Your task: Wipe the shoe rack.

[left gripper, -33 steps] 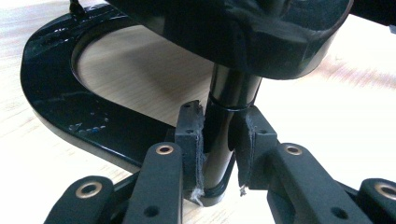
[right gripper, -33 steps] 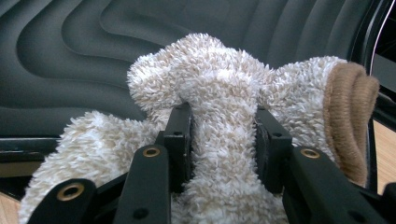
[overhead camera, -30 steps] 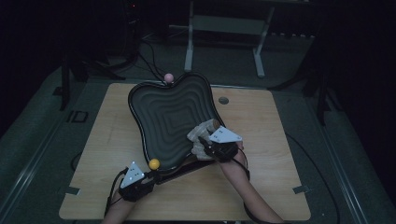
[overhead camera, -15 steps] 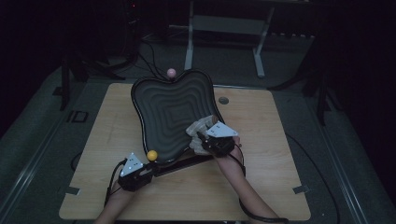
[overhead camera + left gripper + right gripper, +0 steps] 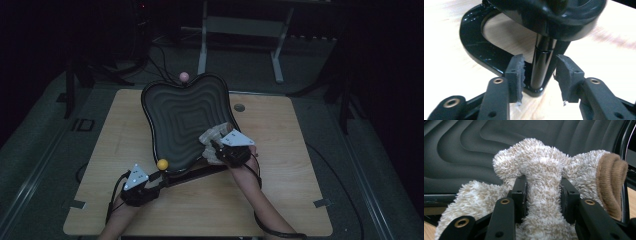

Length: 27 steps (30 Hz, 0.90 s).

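A black, apple-shaped ridged tray (image 5: pixel 182 117) stands tilted on a black stand on the wooden table. A yellow ball (image 5: pixel 162 164) sits at its near rim and a pink ball (image 5: pixel 184 76) at its far rim. My left gripper (image 5: pixel 158 179) is at the near left of the stand. Its jaws have just been opening, and the glossy stand post (image 5: pixel 543 62) stands between its pads (image 5: pixel 517 72) with a gap on each side. My right gripper (image 5: pixel 543 192) is shut on a fluffy cream cloth (image 5: pixel 541 160) with a brown cuff (image 5: pixel 610 180), pressed against the tray's lower right (image 5: pixel 212 136).
The stand's curved black base (image 5: pixel 474 47) lies on the wood under the tray. A round grommet (image 5: pixel 239 107) is set in the table behind the right hand. Cables trail from both grippers toward the near edge. Dark floor and a metal frame (image 5: pixel 240 30) lie beyond the table.
The tray's near rim with the yellow ball has shifted slightly away from the person. Both hands have stayed almost in place.
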Tool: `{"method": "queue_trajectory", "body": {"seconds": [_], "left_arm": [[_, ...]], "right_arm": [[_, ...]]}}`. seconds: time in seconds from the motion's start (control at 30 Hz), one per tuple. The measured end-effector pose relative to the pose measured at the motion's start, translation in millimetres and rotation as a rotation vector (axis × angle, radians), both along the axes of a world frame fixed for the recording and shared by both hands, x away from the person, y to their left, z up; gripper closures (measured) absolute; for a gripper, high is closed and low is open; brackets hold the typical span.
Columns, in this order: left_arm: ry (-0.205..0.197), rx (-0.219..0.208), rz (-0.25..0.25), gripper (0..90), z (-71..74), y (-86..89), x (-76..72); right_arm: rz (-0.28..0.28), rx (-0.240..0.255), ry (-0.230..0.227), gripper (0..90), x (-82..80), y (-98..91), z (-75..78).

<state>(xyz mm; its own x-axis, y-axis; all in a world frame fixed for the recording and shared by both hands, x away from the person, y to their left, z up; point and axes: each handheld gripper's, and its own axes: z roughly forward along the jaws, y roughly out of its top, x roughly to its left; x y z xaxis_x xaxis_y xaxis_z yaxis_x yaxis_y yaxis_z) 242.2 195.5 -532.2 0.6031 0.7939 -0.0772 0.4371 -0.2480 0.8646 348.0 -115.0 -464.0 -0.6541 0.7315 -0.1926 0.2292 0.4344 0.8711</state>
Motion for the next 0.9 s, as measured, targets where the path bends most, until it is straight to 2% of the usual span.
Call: {"method": "queue_trajectory", "body": {"seconds": [0.03,0.1,0.2,0.3,0.33,0.37,0.4,0.5,0.53,0.6,0.8,0.9], "left_arm": [[-0.006,0.004,0.012,54.3,2.8,3.7,-2.8],[-0.007,-0.014,0.019,51.5,8.9,12.8,-7.7],[-0.040,-0.035,0.032,48.1,20.9,23.5,-17.2],[-0.102,-0.071,0.023,46.8,36.4,27.7,-25.4],[-0.102,-0.071,0.023,46.7,36.4,27.7,-25.4],[-0.142,-0.089,0.010,46.7,45.0,26.9,-27.3],[-0.154,-0.092,0.006,44.8,47.4,25.8,-27.1],[-0.184,-0.074,-0.006,43.1,52.6,19.1,-21.8],[-0.184,-0.074,-0.006,43.0,52.6,19.1,-21.8],[-0.192,-0.081,-0.016,43.0,53.0,13.2,-9.3],[-0.201,-0.112,-0.030,43.1,51.3,1.3,8.0],[-0.208,-0.091,-0.054,43.2,49.8,-6.3,11.3]], "right_arm": [[0.000,0.000,0.000,63.8,0.2,-0.1,0.0],[0.001,0.001,0.001,63.7,0.2,-0.1,0.2],[0.003,0.005,0.002,63.6,0.3,-0.5,0.0],[0.003,0.006,0.002,63.5,0.3,-0.5,-0.1],[0.003,0.006,0.002,63.5,0.3,-0.5,-0.1],[0.004,0.009,0.001,63.4,0.2,-0.6,-0.3],[0.001,0.010,0.002,63.3,-0.1,-0.4,-0.4],[0.004,0.014,0.002,63.2,-0.1,-0.7,-0.6],[0.004,0.014,0.002,63.2,-0.1,-0.7,-0.6],[0.005,0.014,0.002,63.2,0.2,-0.7,-0.6],[0.009,0.018,0.003,62.9,0.5,-1.3,-0.5],[0.010,0.027,0.012,62.9,1.1,-1.6,0.0]]}}
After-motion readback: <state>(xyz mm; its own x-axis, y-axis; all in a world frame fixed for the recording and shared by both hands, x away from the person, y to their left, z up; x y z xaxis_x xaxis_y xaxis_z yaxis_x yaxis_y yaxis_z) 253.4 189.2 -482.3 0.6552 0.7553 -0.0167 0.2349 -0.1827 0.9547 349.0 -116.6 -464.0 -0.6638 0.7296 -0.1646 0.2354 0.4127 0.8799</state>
